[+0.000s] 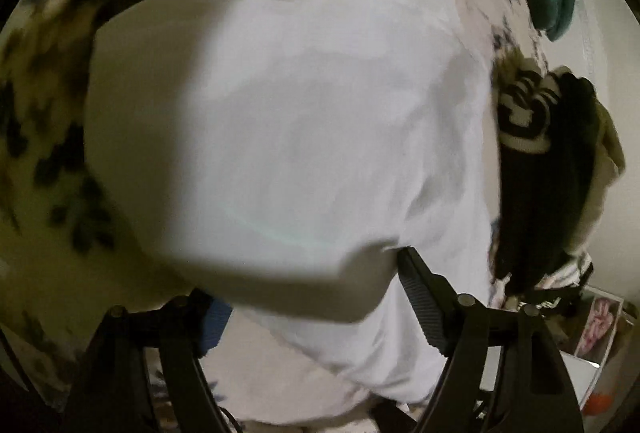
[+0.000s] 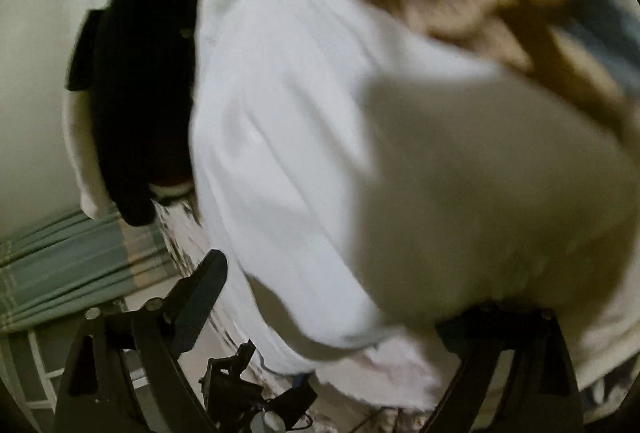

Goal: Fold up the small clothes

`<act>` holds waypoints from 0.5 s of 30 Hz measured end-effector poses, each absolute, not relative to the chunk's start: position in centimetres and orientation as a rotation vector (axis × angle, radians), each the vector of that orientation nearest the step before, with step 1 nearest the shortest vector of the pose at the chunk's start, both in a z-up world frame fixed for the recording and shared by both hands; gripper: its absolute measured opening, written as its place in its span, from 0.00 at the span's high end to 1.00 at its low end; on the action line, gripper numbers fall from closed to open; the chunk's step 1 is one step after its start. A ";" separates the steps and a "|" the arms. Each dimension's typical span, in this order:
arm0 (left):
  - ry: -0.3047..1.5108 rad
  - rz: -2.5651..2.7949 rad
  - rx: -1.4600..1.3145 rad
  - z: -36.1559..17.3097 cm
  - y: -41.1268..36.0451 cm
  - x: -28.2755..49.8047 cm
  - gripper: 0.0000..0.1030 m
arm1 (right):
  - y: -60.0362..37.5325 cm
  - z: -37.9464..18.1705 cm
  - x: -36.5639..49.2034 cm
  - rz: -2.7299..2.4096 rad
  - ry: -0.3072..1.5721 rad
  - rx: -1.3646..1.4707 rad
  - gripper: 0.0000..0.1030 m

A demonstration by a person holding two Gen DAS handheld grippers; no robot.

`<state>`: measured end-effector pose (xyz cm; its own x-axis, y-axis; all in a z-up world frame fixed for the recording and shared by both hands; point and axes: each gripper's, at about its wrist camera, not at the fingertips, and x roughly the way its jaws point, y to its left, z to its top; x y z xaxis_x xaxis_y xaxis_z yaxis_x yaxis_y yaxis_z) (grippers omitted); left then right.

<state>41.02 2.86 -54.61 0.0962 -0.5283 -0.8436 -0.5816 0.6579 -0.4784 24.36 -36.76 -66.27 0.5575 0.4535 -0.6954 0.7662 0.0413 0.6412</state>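
White shirt (image 1: 304,121) draped over both grippers on the floral bed (image 1: 48,137). Left gripper (image 1: 316,297) & right gripper (image 2: 332,313) fingers spread, cloth between; can't tell if pinching.

A floral bedspread (image 1: 52,113) in cream, brown and blue-grey covers the bed. Beyond its edge stands a plain pale wall (image 2: 36,81), with green pleated curtains (image 2: 72,257) below it. The light is dim and yellowish.

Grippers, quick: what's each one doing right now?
Left gripper: jaws spread, white cloth draped over it; a grip cannot be told.
Right gripper: the same.
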 end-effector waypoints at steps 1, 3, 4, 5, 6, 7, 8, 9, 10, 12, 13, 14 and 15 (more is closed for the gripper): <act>1.533 0.055 -0.962 -54.5 3.0 41.0 0.26 | -37.1 -65.8 24.2 -0.356 1.056 1.548 0.66; 1.488 0.073 -0.953 -53.7 3.2 41.0 0.44 | -37.7 -65.6 23.8 -0.388 1.061 1.529 0.83; 1.452 0.080 -0.921 -53.0 3.3 41.1 0.68 | -38.0 -65.6 23.5 -0.403 1.053 1.540 0.84; 1.422 0.078 -0.895 -52.2 3.6 41.1 0.75 | -38.1 -65.5 23.3 -0.420 1.054 1.537 0.84; 1.393 0.057 -0.897 -51.9 3.7 41.3 0.76 | -38.1 -65.3 23.2 -0.423 1.046 1.532 0.84; 1.389 0.043 -0.900 -51.9 3.6 41.4 0.76 | -38.0 -65.1 23.2 -0.414 1.042 1.530 0.84; 1.387 0.034 -0.909 -52.1 3.6 41.5 0.76 | -37.8 -64.9 23.3 -0.395 1.040 1.521 0.83; 1.380 0.017 -0.937 -52.4 3.6 41.5 0.72 | -37.8 -64.8 23.6 -0.376 1.045 1.510 0.80; 1.381 0.005 -0.964 -52.9 3.8 41.6 0.56 | -37.6 -64.8 23.8 -0.359 1.062 1.500 0.74; 1.369 -0.030 -1.027 -54.1 4.1 41.9 0.42 | -37.5 -65.4 24.3 -0.318 1.089 1.523 0.45; 1.359 -0.028 -1.029 -54.3 3.9 42.1 0.43 | -37.2 -65.8 24.2 -0.296 1.073 1.552 0.43; 1.345 -0.022 -1.017 -54.5 3.7 42.4 0.45 | -36.9 -66.1 24.4 -0.285 1.070 1.572 0.43; 1.323 -0.010 -1.005 -54.3 3.7 42.3 0.52 | -36.9 -66.6 24.9 -0.287 1.074 1.577 0.43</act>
